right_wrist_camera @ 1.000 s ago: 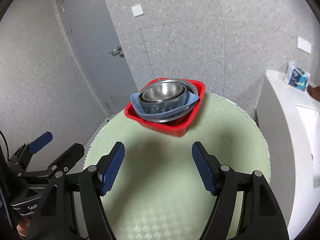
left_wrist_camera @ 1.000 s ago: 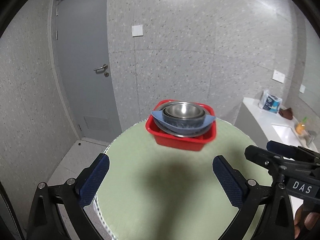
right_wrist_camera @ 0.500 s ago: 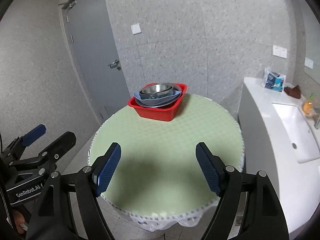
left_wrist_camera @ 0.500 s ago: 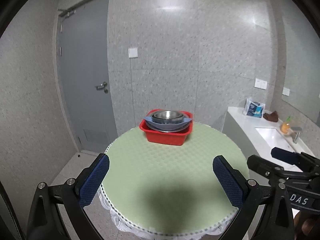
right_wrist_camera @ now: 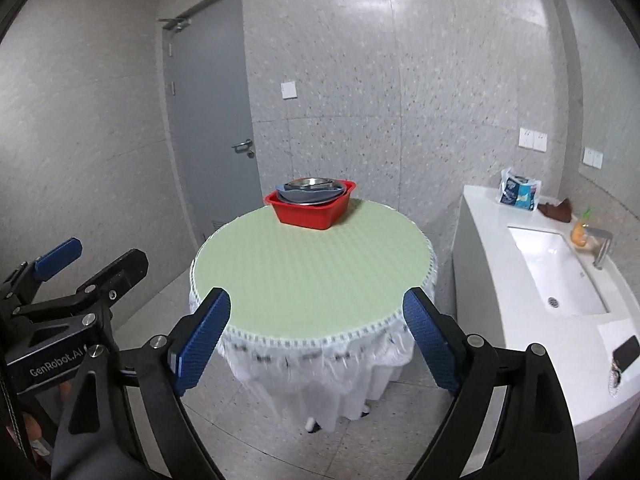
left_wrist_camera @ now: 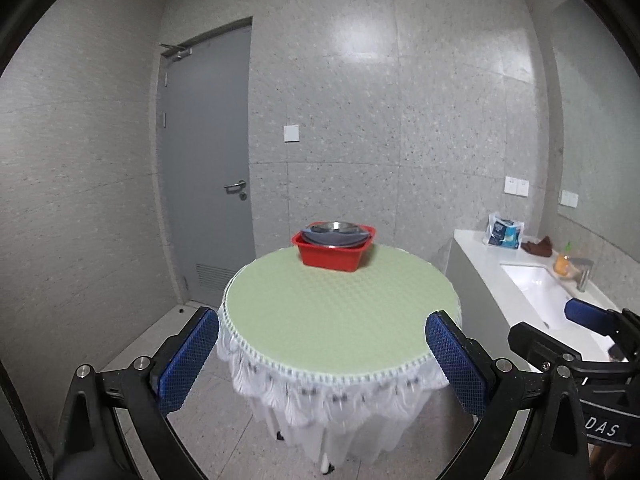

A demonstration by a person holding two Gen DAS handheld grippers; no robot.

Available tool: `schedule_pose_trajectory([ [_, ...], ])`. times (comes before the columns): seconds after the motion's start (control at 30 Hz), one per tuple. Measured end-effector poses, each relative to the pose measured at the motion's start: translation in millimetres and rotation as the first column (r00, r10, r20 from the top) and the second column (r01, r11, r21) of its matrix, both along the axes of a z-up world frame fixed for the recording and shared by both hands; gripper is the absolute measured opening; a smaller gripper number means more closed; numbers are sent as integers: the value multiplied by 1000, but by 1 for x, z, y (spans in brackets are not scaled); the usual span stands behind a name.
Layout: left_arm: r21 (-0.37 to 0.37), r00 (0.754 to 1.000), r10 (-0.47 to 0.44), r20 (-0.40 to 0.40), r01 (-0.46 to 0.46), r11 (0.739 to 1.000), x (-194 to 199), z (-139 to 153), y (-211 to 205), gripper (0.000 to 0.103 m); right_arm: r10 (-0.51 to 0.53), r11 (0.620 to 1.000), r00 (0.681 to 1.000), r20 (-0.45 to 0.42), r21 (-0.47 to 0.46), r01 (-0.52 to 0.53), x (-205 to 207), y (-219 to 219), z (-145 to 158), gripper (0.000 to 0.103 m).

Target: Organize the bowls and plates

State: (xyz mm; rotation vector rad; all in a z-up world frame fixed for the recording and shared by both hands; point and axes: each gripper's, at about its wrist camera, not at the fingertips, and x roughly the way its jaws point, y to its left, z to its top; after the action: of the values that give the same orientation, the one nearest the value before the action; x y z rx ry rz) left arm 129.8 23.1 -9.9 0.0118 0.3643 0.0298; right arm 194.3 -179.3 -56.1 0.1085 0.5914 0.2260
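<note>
A red plastic basin [left_wrist_camera: 332, 257] [right_wrist_camera: 308, 212] stands at the far side of a round green-topped table [left_wrist_camera: 340, 312] [right_wrist_camera: 312, 276]. Stacked in it are a blue-grey plate [left_wrist_camera: 336, 236] [right_wrist_camera: 310, 194] and steel bowls [left_wrist_camera: 335, 226] [right_wrist_camera: 310, 182]. My left gripper [left_wrist_camera: 322, 356] is open and empty, held off the table's near edge. My right gripper [right_wrist_camera: 316, 336] is open and empty, also short of the near edge. Each gripper shows at the side of the other's view.
A white counter [right_wrist_camera: 500, 280] with a sink [right_wrist_camera: 556, 272] stands right of the table, carrying a tissue pack [right_wrist_camera: 518, 190], a brown cloth, an orange bottle and a phone [right_wrist_camera: 626, 352]. A grey door [left_wrist_camera: 208, 168] is behind on the left. Tiled floor surrounds the table.
Both grippers have pulled back and away from the basin, from over the table top to beyond its near edge. The basin looks much smaller and farther. Both stay open.
</note>
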Motion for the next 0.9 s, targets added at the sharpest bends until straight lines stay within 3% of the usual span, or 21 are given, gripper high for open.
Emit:
schedule_pose_trajectory([
  [0.37,-2,1000,7,14,-7,1000,-154,-19,-32,102,-2,1000,999,50,1,1,-121,-21,-4,97],
  [0.6,-1,999,-15,29,15,1000,-203,-6,-22,102,-35,999,996,78,15,34,-173,-24,1,103],
  [0.9,26,998,-38,42,36,999,-221,-4,10,102,-72,997,993,91,23,70,-208,-1,3,103],
])
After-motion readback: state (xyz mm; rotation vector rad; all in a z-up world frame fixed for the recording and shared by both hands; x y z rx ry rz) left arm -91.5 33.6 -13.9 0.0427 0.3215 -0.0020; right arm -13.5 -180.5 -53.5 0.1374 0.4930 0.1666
